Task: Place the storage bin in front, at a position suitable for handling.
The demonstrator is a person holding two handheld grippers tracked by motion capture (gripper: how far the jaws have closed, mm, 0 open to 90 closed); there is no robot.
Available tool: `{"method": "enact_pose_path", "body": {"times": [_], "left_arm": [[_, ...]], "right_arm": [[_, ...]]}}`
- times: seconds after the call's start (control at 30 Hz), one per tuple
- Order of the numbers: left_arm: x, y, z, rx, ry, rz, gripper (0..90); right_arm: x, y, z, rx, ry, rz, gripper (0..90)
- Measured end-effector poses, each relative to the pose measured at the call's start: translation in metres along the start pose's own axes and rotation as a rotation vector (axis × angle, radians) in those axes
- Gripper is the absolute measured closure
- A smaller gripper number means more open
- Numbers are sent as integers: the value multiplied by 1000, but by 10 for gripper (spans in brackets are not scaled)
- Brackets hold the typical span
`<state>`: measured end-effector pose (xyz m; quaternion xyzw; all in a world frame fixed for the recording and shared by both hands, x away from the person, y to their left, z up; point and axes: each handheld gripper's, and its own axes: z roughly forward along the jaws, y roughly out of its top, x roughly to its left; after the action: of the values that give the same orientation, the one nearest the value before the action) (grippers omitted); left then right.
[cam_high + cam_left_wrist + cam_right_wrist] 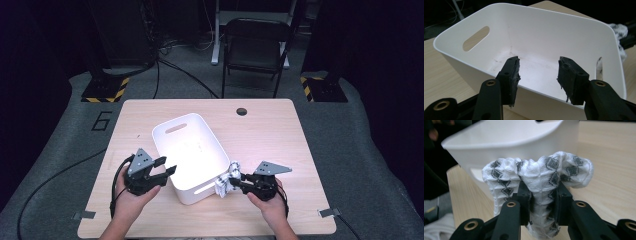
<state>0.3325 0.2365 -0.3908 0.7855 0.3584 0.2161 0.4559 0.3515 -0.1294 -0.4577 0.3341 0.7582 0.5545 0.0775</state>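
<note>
Right hand-held gripper [541, 205] pinches patterned sock [539, 173], seemingly clear of table.

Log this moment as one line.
right gripper: shut on sock | left gripper: open at bin rim | sock: beside bin, lifted

The bin [554, 30] appears to be smooth white plastic with a soft sheen; faint dark scuffs mark its floor. The sock [541, 173] is knitted cloth, white with a dark diamond pattern, ribbed and matt. The table [270, 135] shows a pale wood-grain top, matt. The left gripper [537, 76] has matt black plastic jaws with brass-coloured fasteners; its pads [512, 75] look rough and frayed.
</note>
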Motion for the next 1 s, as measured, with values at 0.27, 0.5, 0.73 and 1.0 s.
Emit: {"method": "enact_pose_path", "body": {"times": [0.27,0.5,0.73,1.0], "left_arm": [[0,1,2,58,-64,-14,510],[-3,6,-6,38,-149,13,528],[-23,10,0,108,-280,45,562],[-40,7,9,161,-356,124,648]], "right_arm": [[26,22,-18,-119,-73,-34,707],[25,16,-8,-65,-93,-51,704],[16,-3,10,45,-88,-13,696],[12,-15,21,99,-99,-8,689]]}}
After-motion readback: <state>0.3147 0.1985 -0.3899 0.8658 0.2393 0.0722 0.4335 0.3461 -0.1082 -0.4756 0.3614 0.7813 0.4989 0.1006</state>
